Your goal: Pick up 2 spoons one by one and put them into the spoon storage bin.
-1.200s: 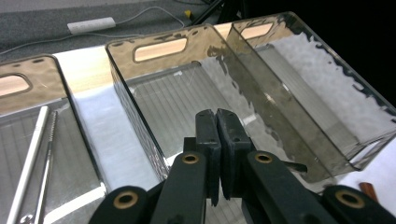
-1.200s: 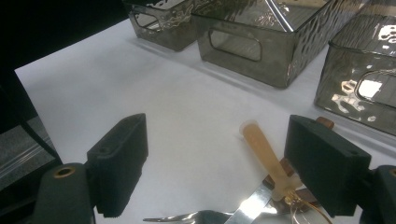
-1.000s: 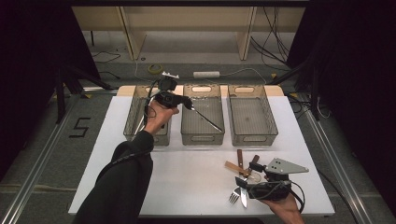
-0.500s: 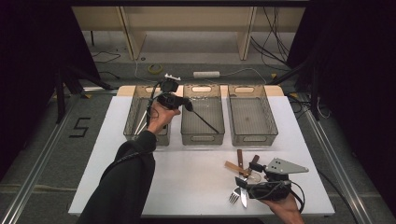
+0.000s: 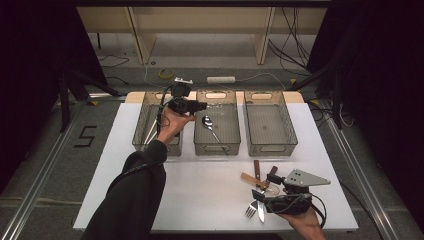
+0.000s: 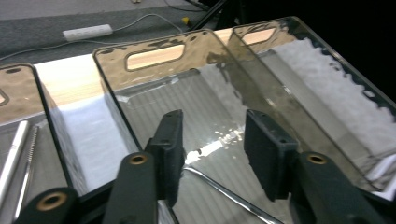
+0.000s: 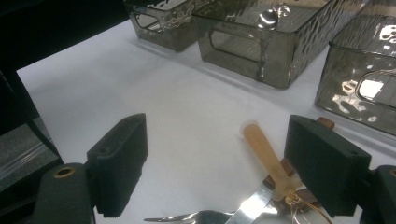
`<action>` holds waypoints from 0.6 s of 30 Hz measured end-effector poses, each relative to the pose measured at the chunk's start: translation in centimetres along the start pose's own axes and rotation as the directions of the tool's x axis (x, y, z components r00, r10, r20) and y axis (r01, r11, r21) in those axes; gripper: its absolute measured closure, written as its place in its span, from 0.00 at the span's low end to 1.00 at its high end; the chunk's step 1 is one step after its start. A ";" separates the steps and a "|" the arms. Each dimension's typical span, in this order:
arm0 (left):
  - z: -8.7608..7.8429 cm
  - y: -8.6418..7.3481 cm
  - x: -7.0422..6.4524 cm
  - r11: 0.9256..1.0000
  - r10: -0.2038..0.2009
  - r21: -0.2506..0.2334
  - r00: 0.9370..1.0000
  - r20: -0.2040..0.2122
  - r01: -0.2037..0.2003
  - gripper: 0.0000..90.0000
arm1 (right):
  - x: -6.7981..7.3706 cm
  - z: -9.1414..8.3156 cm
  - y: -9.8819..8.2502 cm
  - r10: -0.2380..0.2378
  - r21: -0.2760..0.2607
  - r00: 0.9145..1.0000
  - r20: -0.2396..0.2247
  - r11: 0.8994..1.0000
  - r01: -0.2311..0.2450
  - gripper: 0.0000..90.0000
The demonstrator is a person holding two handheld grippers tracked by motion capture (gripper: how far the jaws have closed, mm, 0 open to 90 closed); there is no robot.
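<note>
Three bins stand side by side across the far half of the table [image 5: 125,200]: left bin [image 5: 142,131], middle bin [image 5: 227,136], right bin [image 5: 290,131], walls nearly touching. Left claw [image 5: 202,106] hangs over the seam between left and middle. Near-left table lies bare. Cutlery pile [image 5: 260,192] clutters the near-right corner by the right claw [image 5: 256,196].

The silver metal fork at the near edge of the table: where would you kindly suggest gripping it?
Probably from above, across the bare stretch of the silver metal fork just behind its tines. Farther back, its handle runs under the pile of wooden-handled cutlery, and the right gripper already waits beside it, open.
</note>
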State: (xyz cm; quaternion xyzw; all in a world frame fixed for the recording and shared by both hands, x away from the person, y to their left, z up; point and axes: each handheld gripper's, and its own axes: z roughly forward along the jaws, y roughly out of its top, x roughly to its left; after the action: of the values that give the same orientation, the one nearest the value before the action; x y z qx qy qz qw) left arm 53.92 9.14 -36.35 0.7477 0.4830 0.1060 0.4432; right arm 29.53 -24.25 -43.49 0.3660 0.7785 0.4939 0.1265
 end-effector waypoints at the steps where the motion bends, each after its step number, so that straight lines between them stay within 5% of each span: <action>1: -0.3 -0.1 -0.1 1.000 0.000 -0.005 1.000 0.009 0.000 0.56 | 0.0 0.0 0.0 0.001 -0.001 1.000 0.002 1.000 -0.001 0.25; 7: -2.3 -1.1 -0.5 1.000 -0.010 -0.028 0.998 0.065 0.012 0.45 | -0.1 0.0 0.0 -0.002 0.008 1.000 0.008 1.000 0.002 0.25; 18: -6.6 -4.6 -0.6 0.997 -0.012 -0.073 0.995 0.102 0.020 0.30 | -0.4 0.1 0.1 0.009 0.052 0.998 0.056 0.999 -0.012 0.26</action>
State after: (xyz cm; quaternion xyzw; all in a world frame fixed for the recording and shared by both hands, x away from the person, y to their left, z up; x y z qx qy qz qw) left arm 46.85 13.02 -35.88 0.7312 0.4616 0.0820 0.4955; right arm 29.92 -24.45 -43.49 0.3867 0.7855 0.4636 0.1361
